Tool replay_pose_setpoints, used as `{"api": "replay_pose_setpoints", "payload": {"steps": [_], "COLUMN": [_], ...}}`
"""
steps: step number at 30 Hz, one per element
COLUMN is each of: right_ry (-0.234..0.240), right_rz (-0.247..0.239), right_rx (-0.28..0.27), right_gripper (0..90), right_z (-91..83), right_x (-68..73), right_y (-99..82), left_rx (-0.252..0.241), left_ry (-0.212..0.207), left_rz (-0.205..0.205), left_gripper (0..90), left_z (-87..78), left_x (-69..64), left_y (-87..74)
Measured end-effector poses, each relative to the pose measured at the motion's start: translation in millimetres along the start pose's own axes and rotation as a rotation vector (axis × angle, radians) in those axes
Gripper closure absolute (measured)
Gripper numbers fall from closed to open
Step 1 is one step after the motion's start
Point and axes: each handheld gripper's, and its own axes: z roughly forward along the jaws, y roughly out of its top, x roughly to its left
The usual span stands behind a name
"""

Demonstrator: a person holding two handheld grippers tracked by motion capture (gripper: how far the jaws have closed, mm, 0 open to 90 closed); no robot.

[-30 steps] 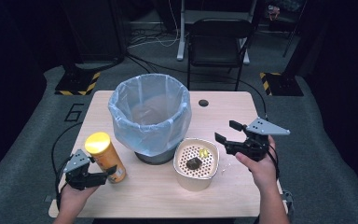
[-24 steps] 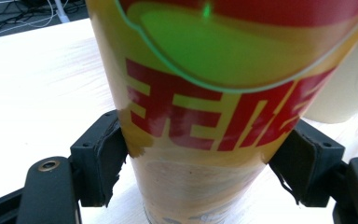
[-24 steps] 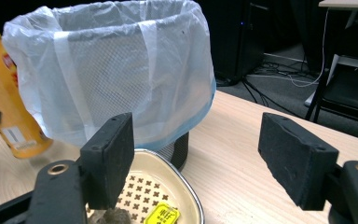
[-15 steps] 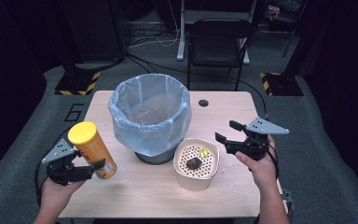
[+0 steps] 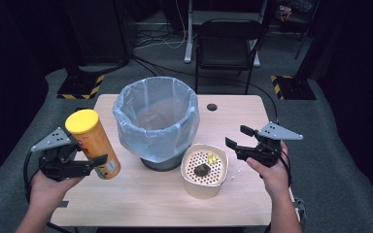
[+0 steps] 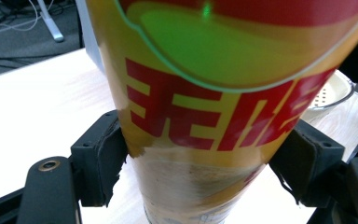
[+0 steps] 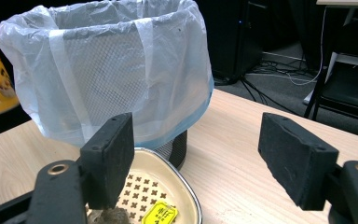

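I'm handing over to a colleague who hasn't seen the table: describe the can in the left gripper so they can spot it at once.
Start at the wastebasket lined with a pale blue bag in the middle of the wooden table. To its left, the left gripper is shut on a tall can, held tilted above the tabletop. It is the only yellow-lidded tube with red lettering; the cream perforated bowl is low and wide.

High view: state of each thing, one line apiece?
chip can: lidded, tilted, off the table
left gripper: shut on the can
right gripper: open, holding nothing
bin: upright, bag-lined
strainer bowl: upright, scraps inside
table: crumbs near the bowl
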Motion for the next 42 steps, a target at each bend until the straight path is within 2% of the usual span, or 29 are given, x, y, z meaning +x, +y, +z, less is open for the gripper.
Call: {"api": "replay_pose_setpoints", "payload": {"steps": [1,2,5,6,7,10,11,12,13,14,15,18,23,25,26,32,38,39,40,42], "right_ry": [-0.002,-0.002,-0.006,-0.007,-0.008,-0.008,-0.008,-0.008,-0.008,-0.008,-0.011,-0.01,-0.015,-0.015,-0.015,-0.018,-0.02,-0.02,-0.02,-0.019], "right_rz": [0.0,0.0,0.011,0.008,0.016,0.012,0.014,0.014,0.014,0.014,0.024,0.019,0.023,0.02,0.02,0.026,0.028,0.029,0.029,0.031], "right_rx": [-0.003,-0.003,0.003,0.0,0.005,0.003,0.004,0.004,0.004,0.004,0.008,0.003,0.008,0.01,0.01,0.017,0.014,0.015,0.015,0.017], "right_gripper": [26.5,26.5,26.5,26.5,26.5,26.5,26.5,26.5,26.5,26.5,26.5,26.5,26.5,26.5,26.5,26.5,26.5,26.5,26.5,26.5], "right_z": [-0.7,-0.7,-1.8,-1.2,-1.6,-1.1,-1.0,-1.0,-1.2,-1.2,-1.7,-1.2,-0.8,-0.5,-0.5,0.4,-0.2,-0.1,-0.1,0.5], "right_x": [-0.7,-0.7,-1.7,-2.9,-2.8,-3.6,-3.8,-3.8,-4.0,-4.0,-4.1,-5.3,-6.4,-6.4,-6.4,-6.4,-8.9,-9.1,-9.1,-9.1], "right_y": [0.1,0.1,-0.7,-1.4,-1.7,-2.1,-2.3,-2.3,-2.5,-2.5,-2.8,-3.2,-4.4,-4.5,-4.5,-5.5,-6.4,-6.6,-6.6,-7.0], "left_rx": [0.003,0.003,0.003,0.004,0.004,0.003,0.003,0.003,0.007,0.007,0.008,0.0,-0.003,0.002,0.002,0.009,0.002,-0.002,-0.002,-0.01], "left_ry": [0.0,0.0,-0.014,-0.012,-0.012,-0.018,-0.017,-0.017,-0.012,-0.012,-0.012,-0.022,-0.037,-0.038,-0.038,-0.054,-0.073,-0.083,-0.083,-0.097], "left_rz": [0.013,0.013,0.016,0.015,0.015,0.009,0.023,0.023,0.029,0.029,0.027,0.022,0.046,0.06,0.06,0.084,0.079,0.079,0.079,0.075], "left_gripper": [24.3,24.3,24.3,24.4,24.4,24.4,24.4,24.4,24.4,24.4,24.4,24.4,24.4,24.4,24.4,24.4,24.4,24.4,24.4,24.3], "left_z": [-5.9,-5.9,-15.5,-21.4,-21.4,-27.6,-30.5,-30.5,-32.3,-32.3,-34.1,-35.9,-38.9,-35.5,-35.5,-23.5,3.4,13.4,13.4,23.9], "left_x": [-2.5,-2.5,-4.9,-7.0,-7.0,-10.9,-12.4,-12.4,-13.9,-13.9,-16.0,-17.1,-19.8,-23.7,-23.7,-30.5,-32.1,-31.8,-31.8,-31.8], "left_y": [11.5,11.5,29.0,40.5,40.5,57.5,68.4,68.4,78.1,78.1,86.6,93.9,112.6,124.7,124.7,151.3,169.2,173.5,173.5,177.2]}}
